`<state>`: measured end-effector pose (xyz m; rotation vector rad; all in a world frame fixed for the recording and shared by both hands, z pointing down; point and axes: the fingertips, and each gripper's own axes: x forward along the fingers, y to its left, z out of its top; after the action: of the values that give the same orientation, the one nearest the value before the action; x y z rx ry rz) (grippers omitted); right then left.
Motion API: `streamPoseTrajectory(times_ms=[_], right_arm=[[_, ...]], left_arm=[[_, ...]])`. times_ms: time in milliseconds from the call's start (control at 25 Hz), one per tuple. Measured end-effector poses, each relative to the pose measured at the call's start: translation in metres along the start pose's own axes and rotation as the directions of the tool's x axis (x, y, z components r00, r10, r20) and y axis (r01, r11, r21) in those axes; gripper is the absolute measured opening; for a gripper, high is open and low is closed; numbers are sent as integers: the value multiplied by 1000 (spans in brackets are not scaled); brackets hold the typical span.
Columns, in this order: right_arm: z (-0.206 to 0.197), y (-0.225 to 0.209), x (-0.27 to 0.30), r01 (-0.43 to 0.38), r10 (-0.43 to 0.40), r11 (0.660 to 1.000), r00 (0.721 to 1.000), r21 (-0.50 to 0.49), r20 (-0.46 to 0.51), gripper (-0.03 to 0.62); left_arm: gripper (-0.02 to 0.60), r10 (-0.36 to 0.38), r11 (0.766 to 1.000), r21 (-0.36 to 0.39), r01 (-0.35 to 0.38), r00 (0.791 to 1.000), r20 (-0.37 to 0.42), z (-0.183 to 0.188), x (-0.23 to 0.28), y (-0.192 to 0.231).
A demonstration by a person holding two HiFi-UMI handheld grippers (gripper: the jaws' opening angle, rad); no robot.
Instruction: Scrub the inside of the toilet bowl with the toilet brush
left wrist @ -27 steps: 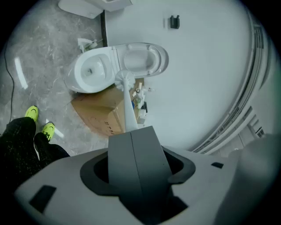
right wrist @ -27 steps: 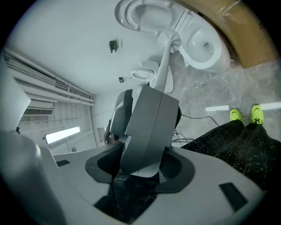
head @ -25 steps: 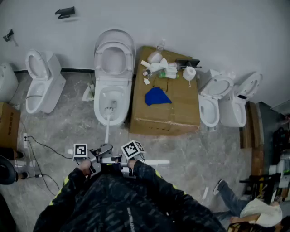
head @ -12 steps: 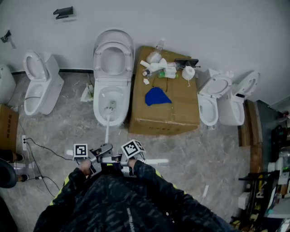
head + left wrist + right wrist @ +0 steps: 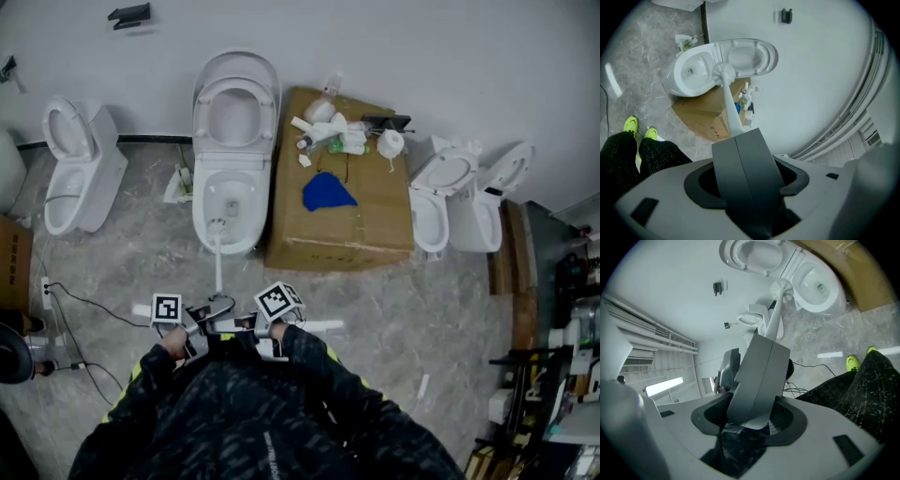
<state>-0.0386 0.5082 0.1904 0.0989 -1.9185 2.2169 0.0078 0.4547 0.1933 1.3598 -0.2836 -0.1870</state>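
Clamping toilet brush (image 5: pixel 218 258): left tongs (image 5: pixel 740 136), right tongs (image 5: pixel 768 341); head at bowl (image 5: pixel 200 211)

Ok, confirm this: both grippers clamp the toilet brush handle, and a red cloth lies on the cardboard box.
Wrong colour: the cloth on the cardboard box is blue, per the head view. The left gripper and right gripper do clamp the toilet brush handle.

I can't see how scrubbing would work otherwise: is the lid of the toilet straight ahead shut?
No, the toilet has its lid raised, so the bowl lies open in the head view.
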Motion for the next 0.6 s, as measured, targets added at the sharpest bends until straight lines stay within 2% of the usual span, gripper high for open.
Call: streamPoseTrajectory(times_ms=[240,600], right_arm=[[10,-4,0,28,-28,999,1000,-34,-5,222],[48,-14,-3,9,-10,999,1000,36,19,224]], left_arm=[[264,-13,1000,13,13,1000,-28,10,3,3],[264,18,999,-41,-19,1000,-23,44,17,15]])
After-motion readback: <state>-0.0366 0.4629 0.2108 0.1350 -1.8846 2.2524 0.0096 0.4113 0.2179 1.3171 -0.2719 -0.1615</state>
